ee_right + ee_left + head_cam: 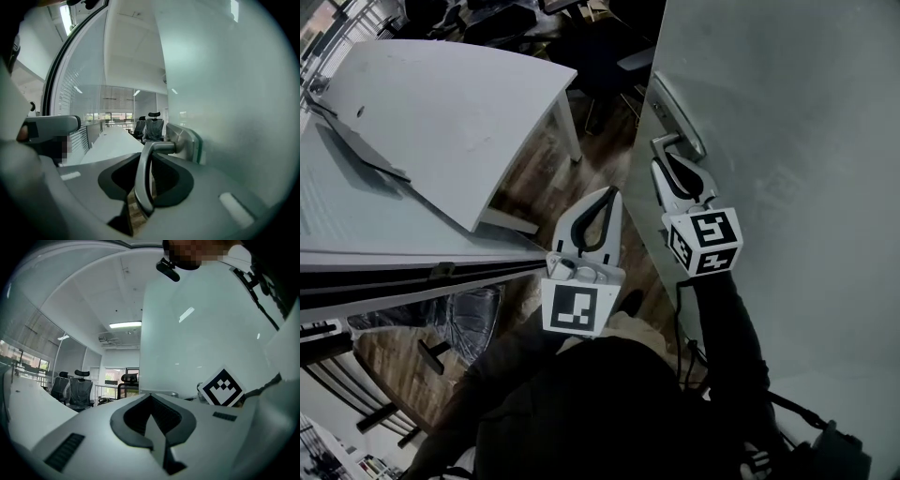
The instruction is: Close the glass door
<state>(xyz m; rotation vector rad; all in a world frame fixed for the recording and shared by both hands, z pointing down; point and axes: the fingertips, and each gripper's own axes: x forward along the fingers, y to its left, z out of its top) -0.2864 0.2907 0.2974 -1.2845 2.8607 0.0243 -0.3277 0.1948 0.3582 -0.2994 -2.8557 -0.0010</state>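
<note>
The frosted glass door (787, 187) fills the right of the head view. Its metal lever handle (667, 143) hangs down from a steel plate (677, 111) near the door's edge. My right gripper (664, 164) points up at the lever and is shut on it. In the right gripper view the handle (142, 180) runs down between the two jaws, with the plate (185, 140) just beyond. My left gripper (609, 195) hovers left of the door edge, shut with nothing in it. In the left gripper view its tips (151, 397) meet in front of the door pane (201, 333).
A white table (450, 112) stands left of the door over a wood floor (539, 183). A dark door rail (412, 277) crosses the lower left. Office chairs (75, 387) stand further inside the room. The person's dark sleeves (722, 328) fill the bottom.
</note>
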